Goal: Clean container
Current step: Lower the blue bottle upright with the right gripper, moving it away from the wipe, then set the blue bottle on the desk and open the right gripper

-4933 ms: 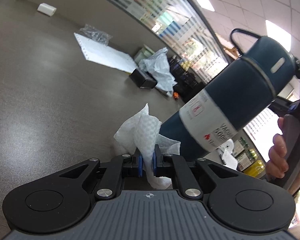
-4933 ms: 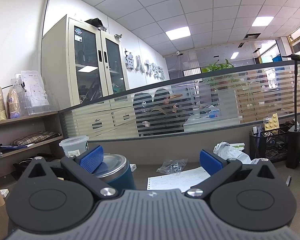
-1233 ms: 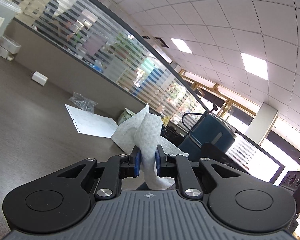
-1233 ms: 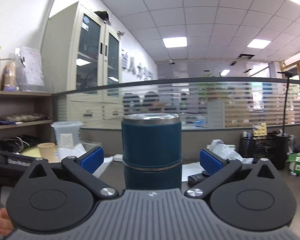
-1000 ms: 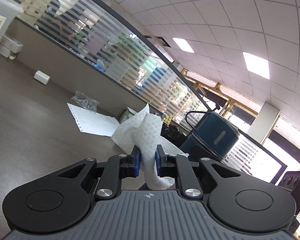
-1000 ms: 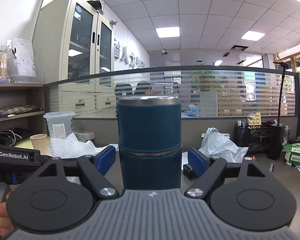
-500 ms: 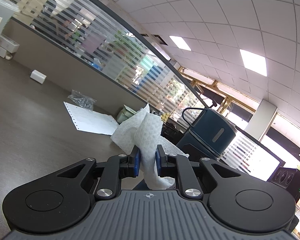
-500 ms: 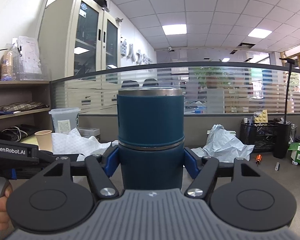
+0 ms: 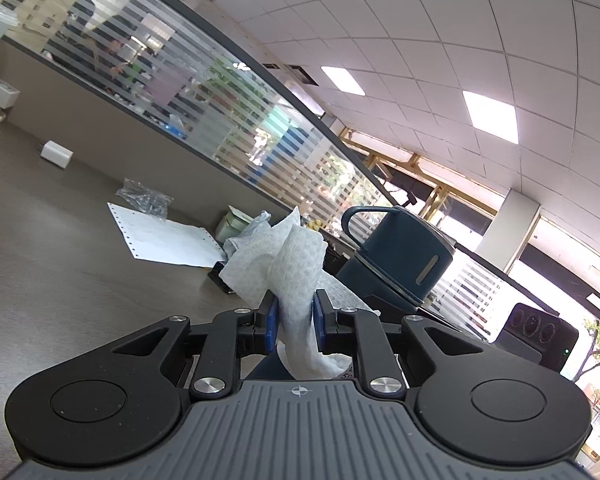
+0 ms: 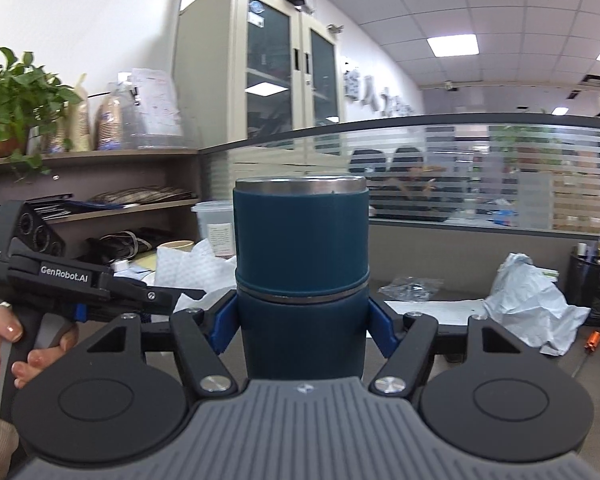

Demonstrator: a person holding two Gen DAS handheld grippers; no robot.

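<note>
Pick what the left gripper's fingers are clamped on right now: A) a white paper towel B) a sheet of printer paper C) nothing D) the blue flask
A: in the left wrist view the left gripper has its fingers pressed against a wad of white paper towel; the blue flask sits between the right gripper's fingers instead.

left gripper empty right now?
No, the left gripper has its fingers shut on a white wipe.

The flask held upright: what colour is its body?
Dark blue flask, with a steel rim; the right wrist view shows it best.
</note>
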